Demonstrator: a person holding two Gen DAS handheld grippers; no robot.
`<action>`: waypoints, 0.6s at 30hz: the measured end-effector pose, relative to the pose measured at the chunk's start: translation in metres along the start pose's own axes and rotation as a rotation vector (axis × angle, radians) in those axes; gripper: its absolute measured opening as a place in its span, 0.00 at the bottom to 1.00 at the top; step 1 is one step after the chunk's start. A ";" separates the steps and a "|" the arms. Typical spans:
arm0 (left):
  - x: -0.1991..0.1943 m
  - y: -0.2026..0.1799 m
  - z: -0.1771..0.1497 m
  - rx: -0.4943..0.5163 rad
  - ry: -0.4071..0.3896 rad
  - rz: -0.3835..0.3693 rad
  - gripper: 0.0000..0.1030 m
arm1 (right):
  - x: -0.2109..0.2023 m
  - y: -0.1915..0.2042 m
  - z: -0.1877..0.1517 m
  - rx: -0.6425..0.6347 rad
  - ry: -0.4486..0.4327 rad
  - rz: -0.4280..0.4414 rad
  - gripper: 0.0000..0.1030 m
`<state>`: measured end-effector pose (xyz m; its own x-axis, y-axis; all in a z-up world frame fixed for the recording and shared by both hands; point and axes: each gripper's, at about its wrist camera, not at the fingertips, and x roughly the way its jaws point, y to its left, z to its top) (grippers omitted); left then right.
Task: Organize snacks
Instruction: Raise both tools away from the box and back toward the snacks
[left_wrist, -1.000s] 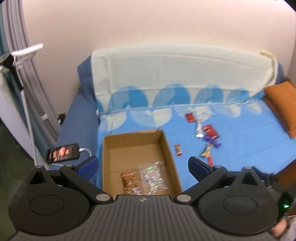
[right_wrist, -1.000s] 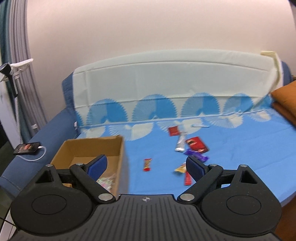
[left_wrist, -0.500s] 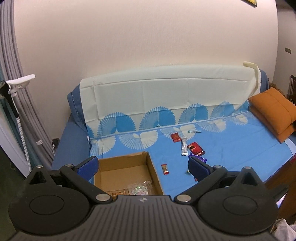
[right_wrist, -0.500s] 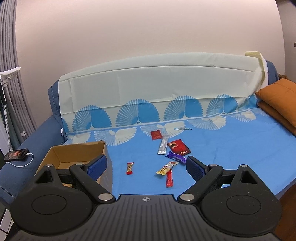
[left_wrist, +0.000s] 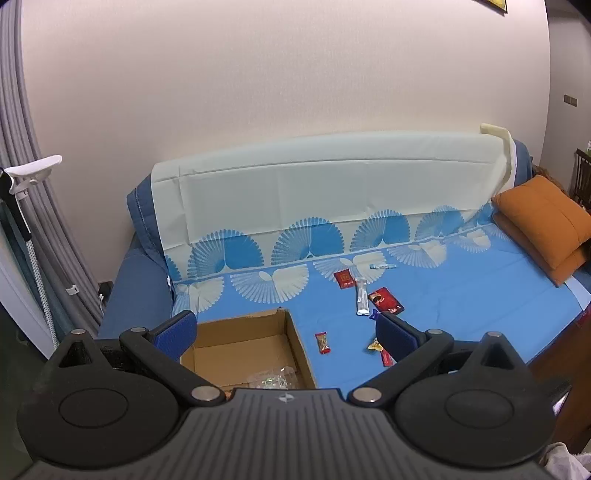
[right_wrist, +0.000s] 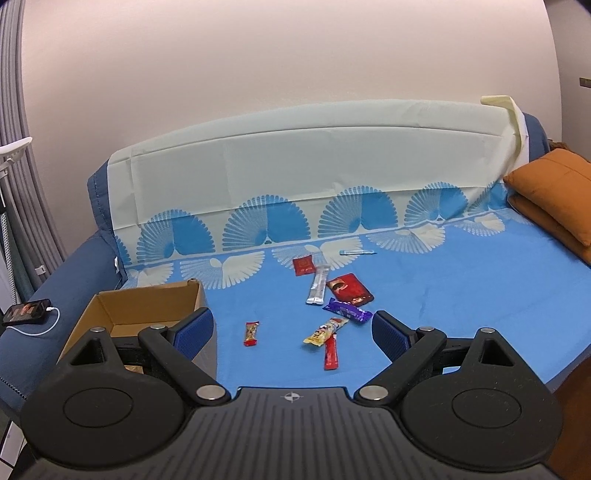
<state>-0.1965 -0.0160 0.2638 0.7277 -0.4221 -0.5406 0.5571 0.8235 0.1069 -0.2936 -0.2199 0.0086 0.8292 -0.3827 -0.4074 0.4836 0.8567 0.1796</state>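
L wrist view: left claw (left_wrist: 284, 330) wide open, nothing held, above the sofa front edge. Cardboard box (left_wrist: 295, 345) near front-left of seat; clear bag (left_wrist: 273, 378) inside, at its near end. Loose snacks (left_wrist: 364, 299) on blue cover (left_wrist: 461, 295) mid-seat, right of box.

R wrist view: right claw (right_wrist: 291, 332) wide open, empty. Small red bar (right_wrist: 251, 333) just right of box (right_wrist: 147, 299); silver stick (right_wrist: 318, 285), red packet (right_wrist: 350, 289), purple bar (right_wrist: 347, 310), yellow wrapper (right_wrist: 325, 331) clustered mid-seat. Orange cushion (right_wrist: 554, 192) at right end. Phone (right_wrist: 26, 312) on left armrest.
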 end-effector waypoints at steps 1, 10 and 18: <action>0.000 -0.001 0.001 0.000 -0.001 0.000 1.00 | 0.000 -0.001 0.000 0.000 0.000 -0.002 0.91; 0.001 0.000 0.006 -0.012 -0.006 -0.022 1.00 | 0.002 -0.007 0.001 0.015 -0.004 -0.013 0.91; 0.017 -0.016 0.014 0.011 0.019 -0.033 1.00 | 0.010 -0.020 -0.002 0.029 0.014 -0.028 0.91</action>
<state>-0.1871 -0.0415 0.2649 0.7013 -0.4412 -0.5600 0.5849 0.8051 0.0981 -0.2955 -0.2402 -0.0008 0.8113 -0.4013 -0.4251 0.5147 0.8352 0.1939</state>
